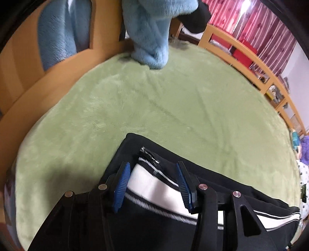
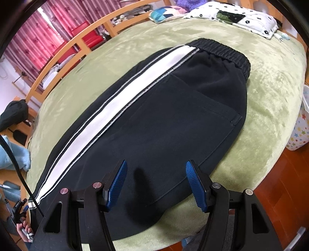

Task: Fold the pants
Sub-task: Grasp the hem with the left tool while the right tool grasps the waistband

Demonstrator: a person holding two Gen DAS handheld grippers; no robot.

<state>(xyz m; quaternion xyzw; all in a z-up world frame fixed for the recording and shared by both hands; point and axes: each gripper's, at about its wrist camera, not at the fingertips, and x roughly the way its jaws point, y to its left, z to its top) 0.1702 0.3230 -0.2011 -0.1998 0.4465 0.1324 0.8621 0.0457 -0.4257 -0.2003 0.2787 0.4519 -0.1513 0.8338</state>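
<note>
Black pants (image 2: 173,119) with a white side stripe (image 2: 108,114) lie flat on the green blanket (image 2: 260,92), elastic waistband (image 2: 224,52) at the far end. My right gripper (image 2: 156,168) is open and empty, just above the pants' near part. In the left wrist view the pants' cuff end (image 1: 146,173) shows its white stripe and a zipper (image 1: 150,154). My left gripper (image 1: 153,170) is open, its blue pads either side of the striped cuff, holding nothing.
A light blue fluffy blanket (image 1: 152,34) hangs at the far end of the bed. A wooden bed rail (image 1: 251,63) runs along the side, red curtains behind. A white patterned pillow (image 2: 241,17) and a colourful cushion (image 2: 164,13) lie past the waistband. A star-patterned bin (image 2: 301,125) stands on the wooden floor.
</note>
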